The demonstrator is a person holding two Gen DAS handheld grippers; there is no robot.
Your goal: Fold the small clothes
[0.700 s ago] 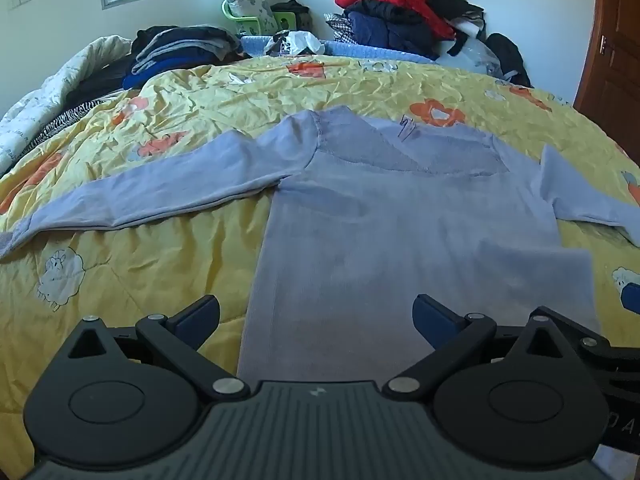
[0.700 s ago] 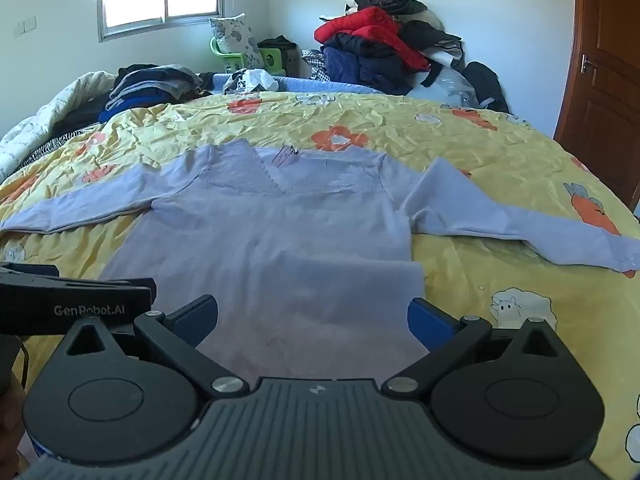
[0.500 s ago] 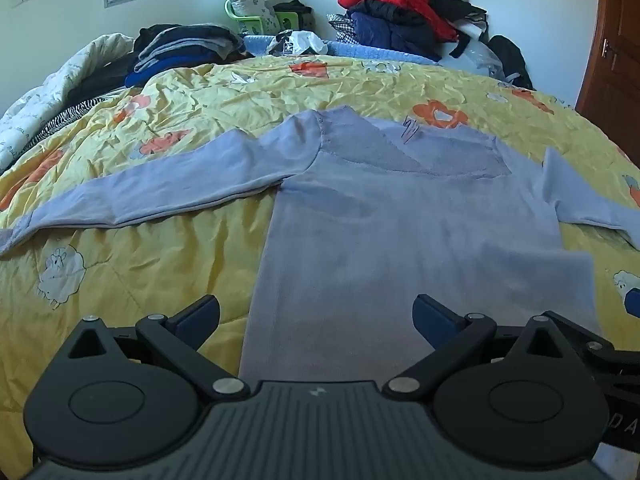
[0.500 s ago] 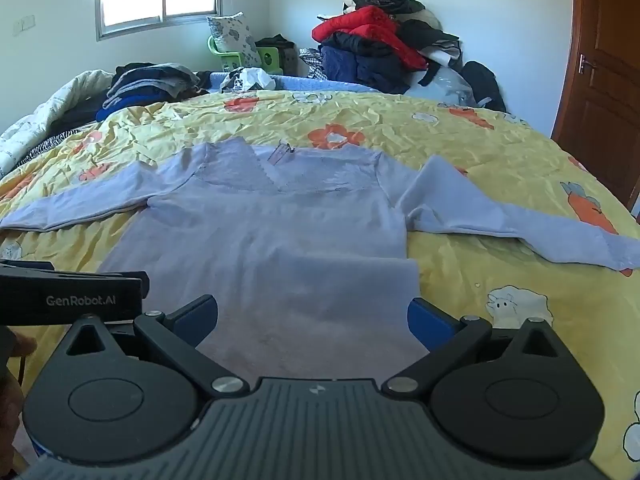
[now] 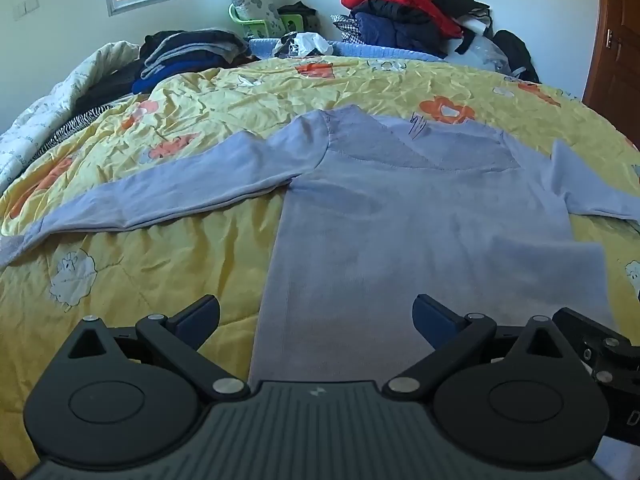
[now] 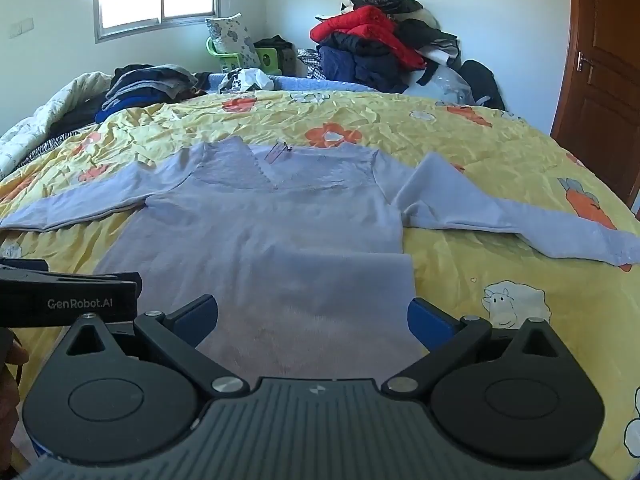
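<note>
Spread flat at mid-frame on a yellow cartoon-print quilt (image 5: 168,248): a lavender long-sleeved sweater (image 5: 420,220), V-neck toward the top, sleeves out to both sides, hem folded up at lower right. Low in frame, above the hem, left claw (image 5: 316,314) and right claw (image 6: 312,314), both gaping wide, gripping nothing. Heaped at upper right, a pile of jackets (image 6: 376,44).

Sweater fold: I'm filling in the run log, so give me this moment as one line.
sweater: flat on quilt, sleeves spread, unfolded | left tool: open, empty | right tool: open, empty
</note>
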